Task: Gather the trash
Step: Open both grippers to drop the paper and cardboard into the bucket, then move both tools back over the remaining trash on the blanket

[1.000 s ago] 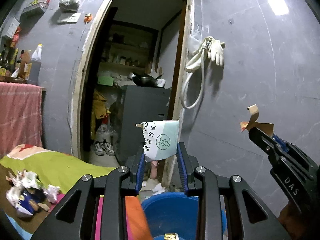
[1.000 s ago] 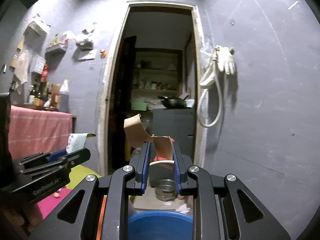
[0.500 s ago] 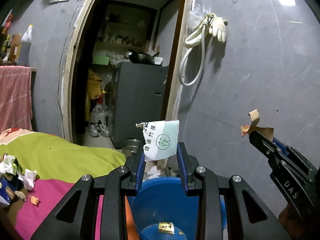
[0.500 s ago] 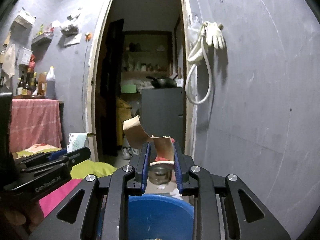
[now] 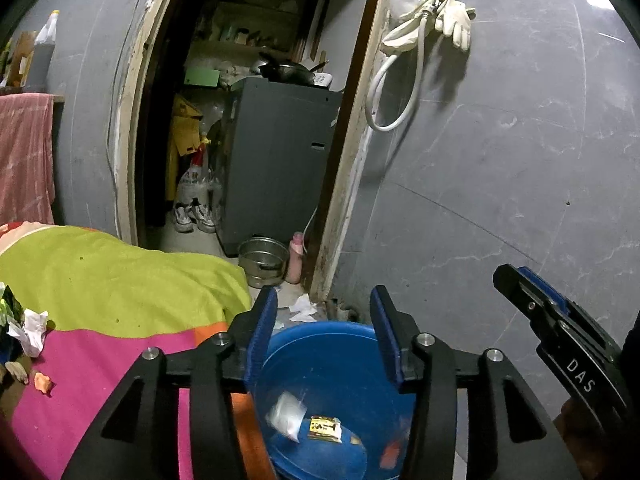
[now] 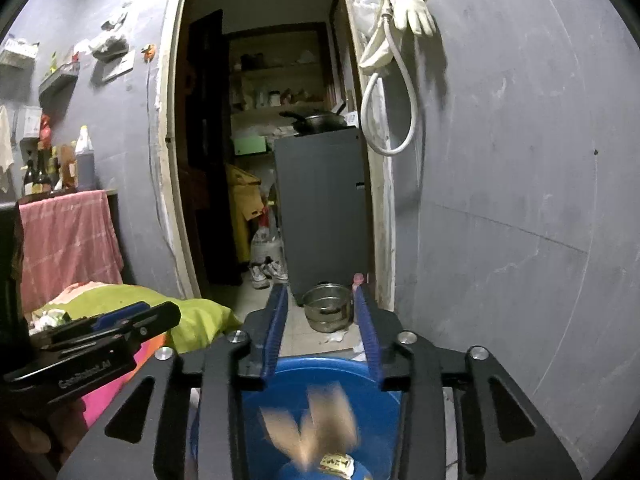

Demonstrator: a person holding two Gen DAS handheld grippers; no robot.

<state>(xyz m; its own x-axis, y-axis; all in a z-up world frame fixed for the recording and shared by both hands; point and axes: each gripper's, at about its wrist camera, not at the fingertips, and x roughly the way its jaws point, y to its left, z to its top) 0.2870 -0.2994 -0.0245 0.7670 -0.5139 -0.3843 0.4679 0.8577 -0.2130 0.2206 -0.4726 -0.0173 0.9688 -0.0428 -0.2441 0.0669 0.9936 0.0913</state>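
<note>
A blue basin (image 5: 320,326) stands on the floor below both grippers. My left gripper (image 5: 323,300) hangs over it, its jaws opening with nothing between them. A white paper wrapper (image 5: 286,416) is dropping inside the basin beside a small yellow-labelled packet (image 5: 325,427). My right gripper (image 6: 320,296) is also above the basin (image 6: 320,360), jaws opening and empty; a brown paper scrap (image 6: 312,424) falls blurred just under it. Each gripper shows at the edge of the other's view: the right gripper (image 5: 516,280) and the left gripper (image 6: 160,312).
To the left lies a green and pink cloth (image 5: 120,280) with crumpled trash (image 5: 28,328) on it. A metal pot (image 5: 262,260) sits at an open doorway, a grey cabinet (image 5: 280,160) behind it. A grey wall with a hose (image 5: 400,92) is on the right.
Both grippers sank toward the basin and their jaws spread. The white wrapper left the left gripper and the brown scrap left the right one; both are now dropping into the basin.
</note>
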